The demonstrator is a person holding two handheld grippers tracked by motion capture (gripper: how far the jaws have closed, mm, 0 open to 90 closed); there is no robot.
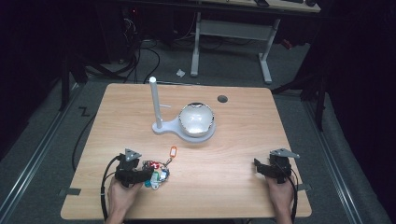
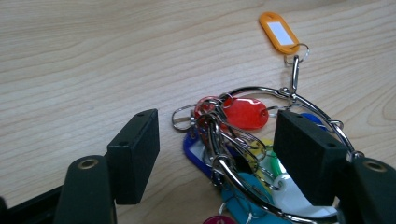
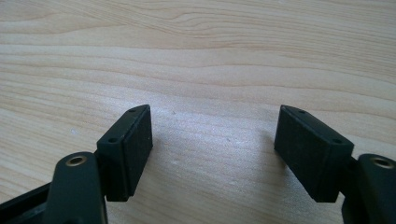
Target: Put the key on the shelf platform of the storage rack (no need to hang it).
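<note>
Left gripper [image 2: 215, 154] straddling key bunch [image 2: 233, 140], tags overlapping

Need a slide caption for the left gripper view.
Left gripper with open fingers straddling a bunch of coloured key tags on the wooden table, orange tag lying farthest out.

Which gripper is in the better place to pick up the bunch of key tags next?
Left. The left gripper already has its open jaws around the bunch of key tags; the right gripper rests far away over bare table.
</note>
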